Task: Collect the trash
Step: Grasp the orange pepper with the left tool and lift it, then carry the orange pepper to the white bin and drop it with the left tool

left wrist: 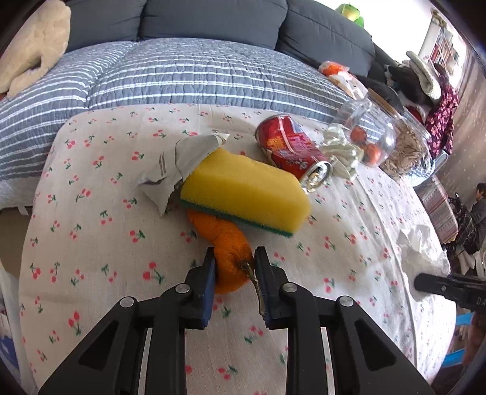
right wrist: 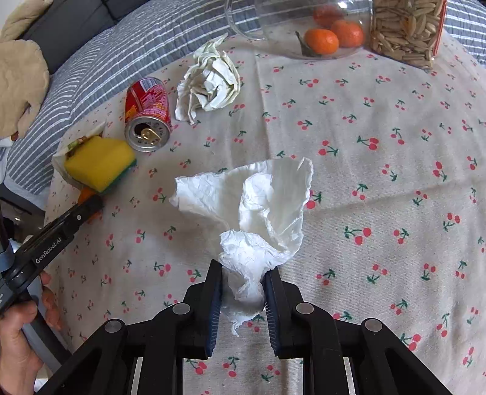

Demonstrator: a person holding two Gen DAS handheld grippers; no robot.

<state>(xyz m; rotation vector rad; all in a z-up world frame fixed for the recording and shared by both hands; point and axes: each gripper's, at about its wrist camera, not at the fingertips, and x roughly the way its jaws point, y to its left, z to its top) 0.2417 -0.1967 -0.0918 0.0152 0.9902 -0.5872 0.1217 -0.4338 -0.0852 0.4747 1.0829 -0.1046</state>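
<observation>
My left gripper [left wrist: 233,258] is shut on an orange peel [left wrist: 226,243] whose far end lies under a yellow sponge [left wrist: 243,191] on the cherry-print tablecloth [left wrist: 121,243]. My right gripper [right wrist: 244,275] is shut on a white tissue [right wrist: 258,206] that spreads out ahead of the fingers. A red drink can [right wrist: 147,114] lies on its side, also seen in the left wrist view [left wrist: 291,149]. A crumpled paper ball [right wrist: 209,82] lies beside it. A torn paper wrapper [left wrist: 182,164] lies under the sponge's far end.
A glass bowl [right wrist: 303,27] with tangerines and a jar of seeds [right wrist: 407,30] stand at the table's far side. A striped quilt [left wrist: 152,79] and dark sofa cushions [left wrist: 212,21] lie beyond the table. The left gripper's arm [right wrist: 54,231] shows at the right view's left.
</observation>
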